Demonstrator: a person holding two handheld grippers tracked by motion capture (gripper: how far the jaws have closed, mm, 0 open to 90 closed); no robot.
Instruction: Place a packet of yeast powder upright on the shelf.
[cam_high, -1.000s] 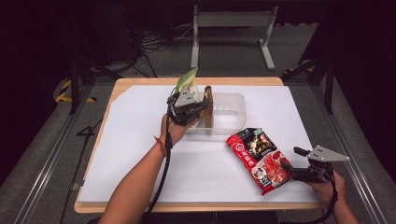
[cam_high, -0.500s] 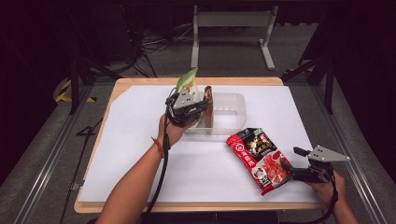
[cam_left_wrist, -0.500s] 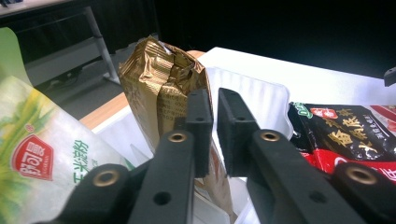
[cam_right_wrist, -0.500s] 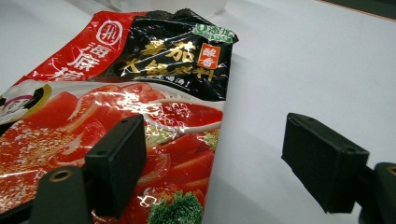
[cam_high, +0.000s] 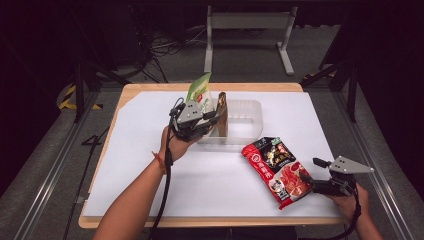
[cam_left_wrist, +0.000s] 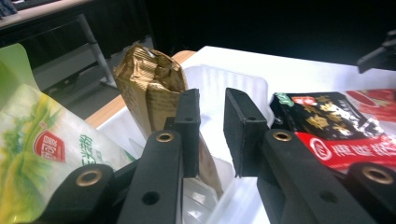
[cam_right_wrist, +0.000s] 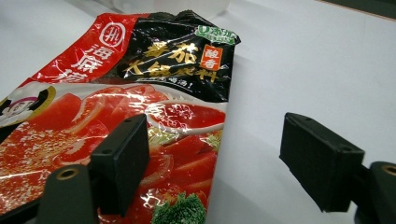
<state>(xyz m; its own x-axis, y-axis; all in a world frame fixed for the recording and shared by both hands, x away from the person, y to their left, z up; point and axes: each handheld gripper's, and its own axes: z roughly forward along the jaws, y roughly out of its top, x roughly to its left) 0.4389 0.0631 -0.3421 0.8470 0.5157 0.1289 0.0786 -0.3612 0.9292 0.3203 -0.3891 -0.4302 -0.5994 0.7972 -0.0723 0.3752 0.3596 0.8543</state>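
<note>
We have the left gripper (cam_high: 212, 120) at the clear plastic tray (cam_high: 250, 112) near the far side of the worktop (cam_high: 150, 165). Its jaws have just been opening and now stand narrowly apart with nothing between them; the brown pouch (cam_left_wrist: 152, 93) stands upright in the tray just beside the left jaw, released. A green packet (cam_high: 199, 92) leans at the tray's left end.

The right gripper (cam_high: 311, 181) rests low at the near right, jaws wide, straddling the near edge of the red sauce packet (cam_right_wrist: 140, 84), which lies flat on the worktop, not yet pinched.

We judge this packet soft, floppy and glossy, so likely to slip and sag. We would take it by the flat sealed edge, squeezing firmly, and keep it upright when lowering it into the tray beside the brown pouch.
</note>
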